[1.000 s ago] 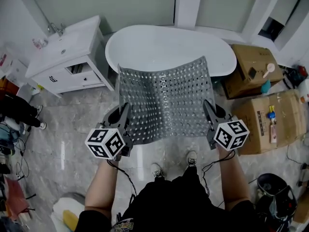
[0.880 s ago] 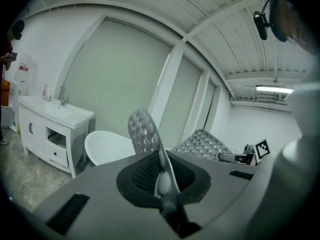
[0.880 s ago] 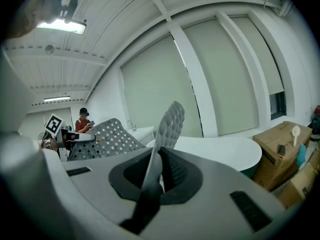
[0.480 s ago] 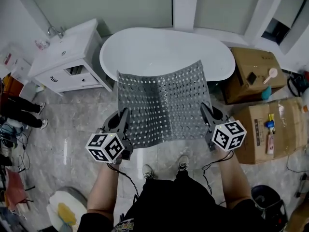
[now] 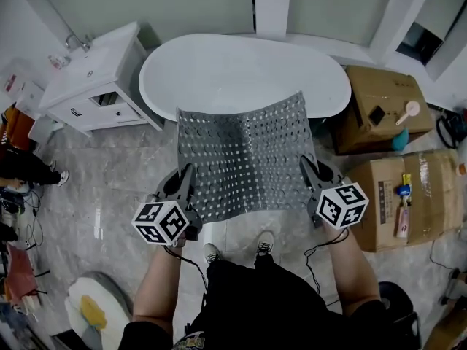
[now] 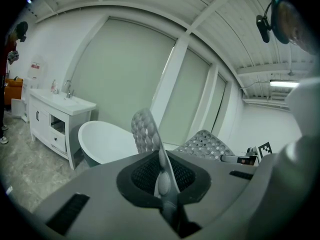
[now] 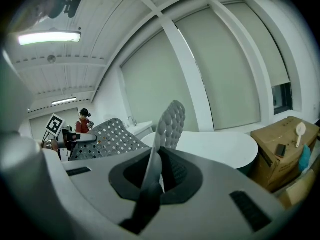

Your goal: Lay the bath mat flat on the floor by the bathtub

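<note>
Left gripper [image 5: 187,179] and right gripper [image 5: 309,168] each pinch a near corner of the bath mat [image 5: 244,155], which stretches ahead of them in the air toward the bathtub [image 5: 241,71]. It looks like light, floppy rubber; corner holds should keep it spread.

Bath mat [image 5: 244,159] hides near rim of bathtub [image 5: 241,71] and floor strip beneath; mat's near corners lost inside closed jaws of left gripper [image 5: 187,177] and right gripper [image 5: 306,168]; person [image 5: 25,168] at left edge cut off, legs only; small items on cardboard boxes [image 5: 379,184] too small to name.
</note>
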Tool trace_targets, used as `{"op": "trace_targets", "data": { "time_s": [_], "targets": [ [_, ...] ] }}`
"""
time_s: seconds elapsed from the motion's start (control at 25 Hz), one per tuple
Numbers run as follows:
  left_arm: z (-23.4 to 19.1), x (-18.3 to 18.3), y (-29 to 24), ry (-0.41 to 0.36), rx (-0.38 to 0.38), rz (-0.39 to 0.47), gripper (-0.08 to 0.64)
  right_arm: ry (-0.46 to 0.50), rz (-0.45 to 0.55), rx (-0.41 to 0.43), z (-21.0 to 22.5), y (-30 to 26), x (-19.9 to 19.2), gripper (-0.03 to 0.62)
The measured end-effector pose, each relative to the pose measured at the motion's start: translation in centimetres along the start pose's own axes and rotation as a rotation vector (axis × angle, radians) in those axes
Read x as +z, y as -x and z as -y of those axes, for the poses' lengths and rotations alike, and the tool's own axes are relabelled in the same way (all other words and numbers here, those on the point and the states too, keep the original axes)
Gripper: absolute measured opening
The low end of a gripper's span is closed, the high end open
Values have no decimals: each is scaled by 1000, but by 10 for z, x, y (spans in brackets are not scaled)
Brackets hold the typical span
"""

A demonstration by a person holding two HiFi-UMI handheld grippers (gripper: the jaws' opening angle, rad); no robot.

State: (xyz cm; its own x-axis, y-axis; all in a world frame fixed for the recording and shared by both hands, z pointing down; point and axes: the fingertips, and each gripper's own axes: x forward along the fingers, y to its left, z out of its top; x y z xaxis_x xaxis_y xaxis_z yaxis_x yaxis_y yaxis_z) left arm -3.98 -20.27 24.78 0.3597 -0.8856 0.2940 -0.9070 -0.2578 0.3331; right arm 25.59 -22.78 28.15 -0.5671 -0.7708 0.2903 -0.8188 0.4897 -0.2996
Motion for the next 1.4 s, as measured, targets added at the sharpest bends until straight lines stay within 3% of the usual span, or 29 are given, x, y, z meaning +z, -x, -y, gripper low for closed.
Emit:
{"op": "trace_targets", "data": {
  "time_s": [0.4, 1.12, 1.4],
  "targets": [
    [-11, -31, -28, -65, -5, -41, 29, -7, -6, -71, 21, -14, -39, 31],
    [-101, -123, -87, -126, -6, -111, 29, -21, -54, -154, 34, -88, -147, 31],
    [-134, -168, -110, -138, 29, -131, 29, -29, -83, -171, 44, -119, -193, 31]
  ]
}}
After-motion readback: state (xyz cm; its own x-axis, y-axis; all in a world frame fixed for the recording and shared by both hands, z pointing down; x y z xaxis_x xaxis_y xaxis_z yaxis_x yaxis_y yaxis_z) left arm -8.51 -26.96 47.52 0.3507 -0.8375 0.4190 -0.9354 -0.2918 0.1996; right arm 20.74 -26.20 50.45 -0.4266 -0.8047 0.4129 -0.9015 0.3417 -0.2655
